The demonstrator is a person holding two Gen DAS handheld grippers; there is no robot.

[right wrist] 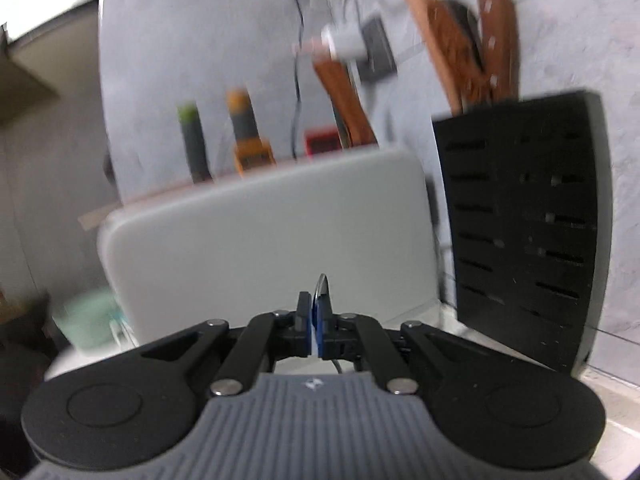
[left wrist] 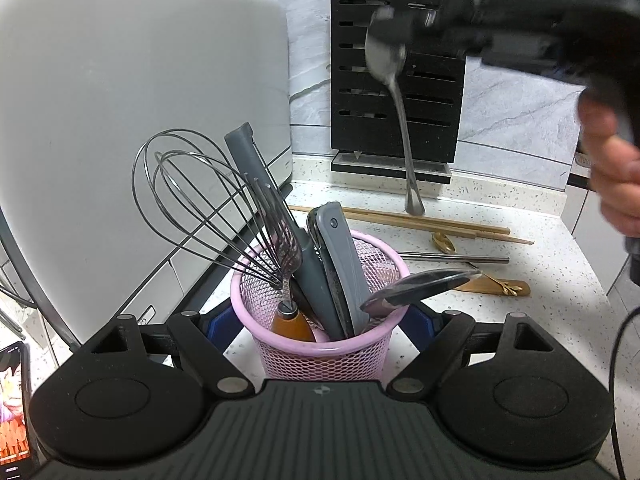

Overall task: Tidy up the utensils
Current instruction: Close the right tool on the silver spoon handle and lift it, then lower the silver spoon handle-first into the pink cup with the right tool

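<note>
from my left camera i see the pink mesh metal utensil cup (left wrist: 320, 344) standing on the white speckled countertop (left wrist: 540, 280), and it sits between the two blue pads of my left gripper (left wrist: 320, 320). the pads are on both sides of the cup, very close to its wall, but i cannot tell if they really press on it. inside the cup there are a wire whisk with a wooden handle (left wrist: 208, 208), a dark slotted spatula (left wrist: 276, 220), some grey plastic handles (left wrist: 340, 264) and a steel spoon (left wrist: 416, 286) whose bowl leans out over the rim to the right. my right gripper (left wrist: 404, 24) is up in the air in front of the black slotted knife block (left wrist: 432, 120), and a person's hand (left wrist: 612, 168) holds its handle. its jaws are closed together on the bowl of a long silver spoon (left wrist: 394, 92), and the handle of this spoon hangs down, free over the countertop. in the right camera only the thin edge of the spoon bowl (right wrist: 322, 288) shows between the closed blue pads (right wrist: 316, 328). on the countertop behind the cup lie wooden chopsticks (left wrist: 440, 226), a steel rod-like utensil (left wrist: 452, 258) and a gold coloured spoon (left wrist: 496, 286). a big grey appliance with rounded corners (left wrist: 120, 100) stands at the left of the cup.
</note>
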